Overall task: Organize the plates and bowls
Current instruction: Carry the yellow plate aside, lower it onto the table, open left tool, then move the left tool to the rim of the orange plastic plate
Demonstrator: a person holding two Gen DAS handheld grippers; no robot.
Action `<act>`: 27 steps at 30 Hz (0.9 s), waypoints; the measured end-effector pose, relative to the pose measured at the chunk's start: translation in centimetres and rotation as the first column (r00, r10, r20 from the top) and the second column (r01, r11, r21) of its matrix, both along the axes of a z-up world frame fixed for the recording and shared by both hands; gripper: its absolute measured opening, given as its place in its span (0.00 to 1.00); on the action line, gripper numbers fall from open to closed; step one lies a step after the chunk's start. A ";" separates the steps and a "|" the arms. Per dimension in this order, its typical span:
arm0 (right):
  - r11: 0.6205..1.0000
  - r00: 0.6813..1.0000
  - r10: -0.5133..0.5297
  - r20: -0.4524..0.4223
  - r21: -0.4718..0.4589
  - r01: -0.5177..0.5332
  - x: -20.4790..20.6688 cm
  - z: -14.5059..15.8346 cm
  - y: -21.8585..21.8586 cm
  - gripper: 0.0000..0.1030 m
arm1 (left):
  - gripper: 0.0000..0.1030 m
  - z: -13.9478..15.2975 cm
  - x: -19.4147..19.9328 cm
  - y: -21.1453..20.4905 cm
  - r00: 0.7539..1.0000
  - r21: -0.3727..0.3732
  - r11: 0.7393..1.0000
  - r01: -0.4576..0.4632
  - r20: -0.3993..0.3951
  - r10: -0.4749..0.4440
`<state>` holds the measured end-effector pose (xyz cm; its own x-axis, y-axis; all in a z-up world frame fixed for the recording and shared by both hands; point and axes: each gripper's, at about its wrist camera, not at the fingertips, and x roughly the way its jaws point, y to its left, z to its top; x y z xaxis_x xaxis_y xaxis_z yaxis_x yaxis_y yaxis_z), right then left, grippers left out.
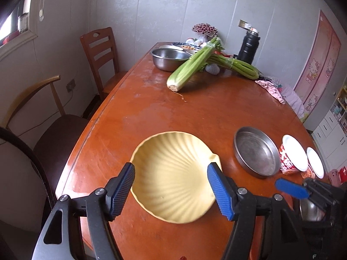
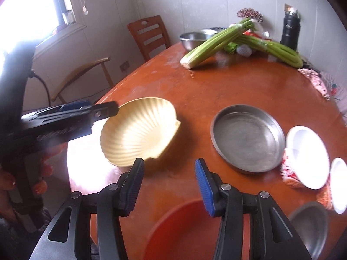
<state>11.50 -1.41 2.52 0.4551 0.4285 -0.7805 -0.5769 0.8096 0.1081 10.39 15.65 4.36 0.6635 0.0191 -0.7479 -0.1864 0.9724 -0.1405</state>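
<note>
Yellow shell plate (image 1: 173,177) resting on bench (image 1: 151,112), near its front-left edge. Left gripper (image 1: 171,188) spread wide over plate, gripping nothing. Right gripper (image 2: 169,186) likewise parted, empty. Risk: shallow fluted rim slipping from fingers; plate skidding toward steel pan (image 1: 257,151).
</note>
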 end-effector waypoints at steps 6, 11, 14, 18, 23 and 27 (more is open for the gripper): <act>1.000 1.000 -0.022 0.007 -0.010 0.023 0.1 0.4 -3.6 0.49 | 0.67 0.3 -1.6 -3.0 0.999 -0.001 0.999 0.033 -0.009 -0.033; 0.999 1.000 -0.026 -0.013 -0.039 0.026 0.0 -0.2 -6.5 0.49 | 0.67 -0.1 -3.0 -5.3 0.999 -0.003 0.999 0.044 -0.025 -0.044; 0.998 0.999 -0.027 -0.023 -0.050 0.026 0.2 -0.7 -7.8 0.49 | 0.67 -0.6 -3.6 -6.7 0.998 -0.014 0.999 0.049 -0.047 -0.049; 0.998 0.999 -0.002 -0.034 -0.062 0.000 0.0 -1.3 -8.8 0.49 | 0.67 -1.8 -4.7 -8.3 0.995 -0.033 0.998 0.046 -0.084 -0.048; 0.995 0.998 0.044 -0.047 -0.090 -0.048 0.5 -2.0 -9.2 0.49 | 0.67 -3.5 -5.8 -10.2 0.989 -0.072 0.996 0.048 -0.137 -0.058; 0.989 0.996 0.068 -0.055 -0.129 -0.075 0.9 -2.6 -9.4 0.49 | 0.67 -4.2 -6.6 -11.6 0.986 -0.075 0.996 0.052 -0.154 -0.063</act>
